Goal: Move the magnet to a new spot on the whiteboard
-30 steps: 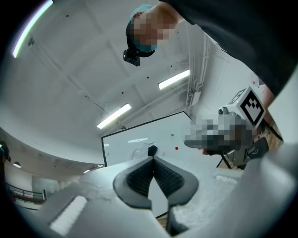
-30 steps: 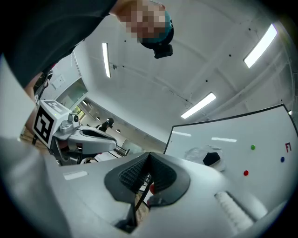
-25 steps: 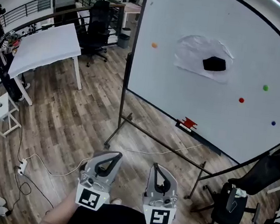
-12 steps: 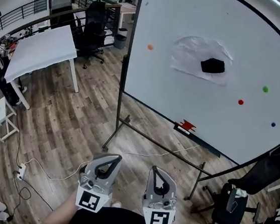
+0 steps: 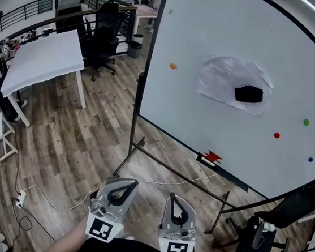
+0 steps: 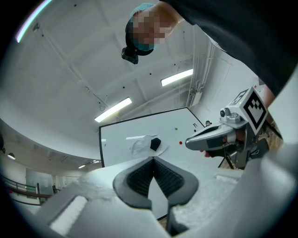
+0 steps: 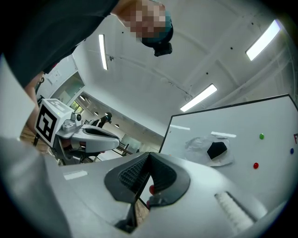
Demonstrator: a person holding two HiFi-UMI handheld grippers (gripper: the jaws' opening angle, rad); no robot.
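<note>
The whiteboard [image 5: 225,39] stands on a wheeled frame ahead and to the right. On it are an orange magnet [image 5: 173,66], a green magnet [image 5: 306,122], a red magnet [image 5: 276,135] and a blue magnet [image 5: 310,159]. A black block [image 5: 248,94] sits on a crumpled white patch. My left gripper [image 5: 129,183] and right gripper [image 5: 172,197] are held low, side by side, well short of the board. Both are shut with nothing in them; the left gripper view shows its pads [image 6: 163,174] meeting, as does the right gripper view [image 7: 135,174].
A red object [image 5: 211,156] lies on the board's tray. A white table [image 5: 44,54] and black office chairs [image 5: 103,36] stand at the left, more chairs [image 5: 293,205] at the right. Cables [image 5: 41,188] trail over the wooden floor. People stand at the far left and back.
The head view has shifted, so the board and its magnets sit lower and further right in the picture. Both grippers stay shut, low and side by side.
</note>
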